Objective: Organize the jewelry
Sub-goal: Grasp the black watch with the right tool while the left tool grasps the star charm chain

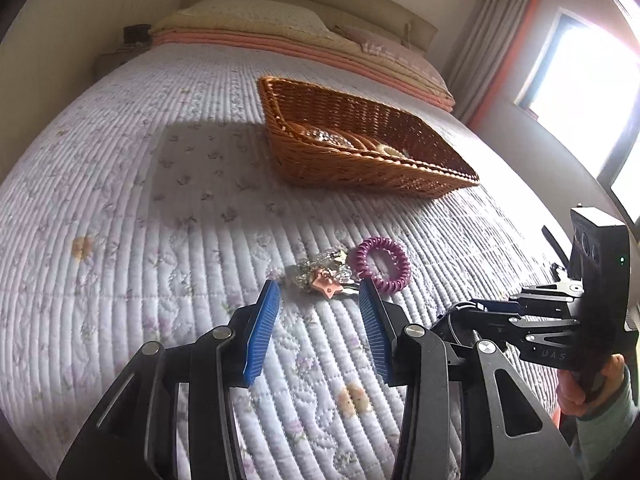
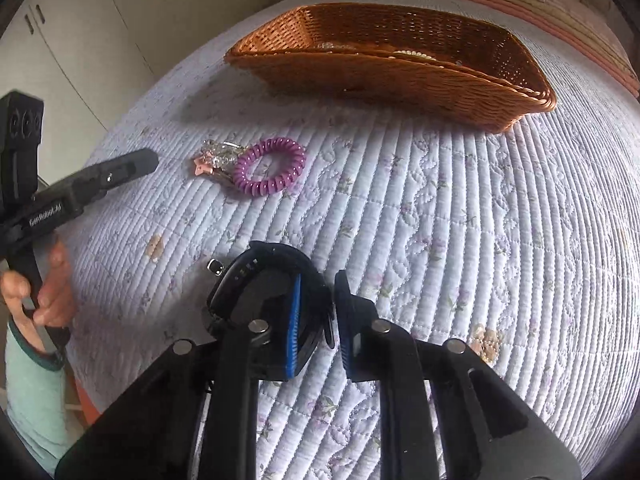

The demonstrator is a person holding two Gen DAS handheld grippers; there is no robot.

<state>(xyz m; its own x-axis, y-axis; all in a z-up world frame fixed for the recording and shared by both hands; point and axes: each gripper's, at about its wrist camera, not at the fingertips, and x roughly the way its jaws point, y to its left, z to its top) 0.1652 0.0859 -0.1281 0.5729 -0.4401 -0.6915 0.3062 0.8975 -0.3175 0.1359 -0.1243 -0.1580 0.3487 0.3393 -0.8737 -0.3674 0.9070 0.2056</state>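
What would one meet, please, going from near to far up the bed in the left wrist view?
Open left gripper → pink star hair clip → brown woven wicker basket → stacked yellow and pink pillows.

Bedroom: quilted bed (image 1: 160, 200), pillows (image 1: 256, 16)

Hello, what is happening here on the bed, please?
A person is tidying jewelry into a wicker basket on the quilt. The right gripper is closed on a black watch. The left gripper, open, points at a sparkly hair clip lying beside a purple coil bracelet.
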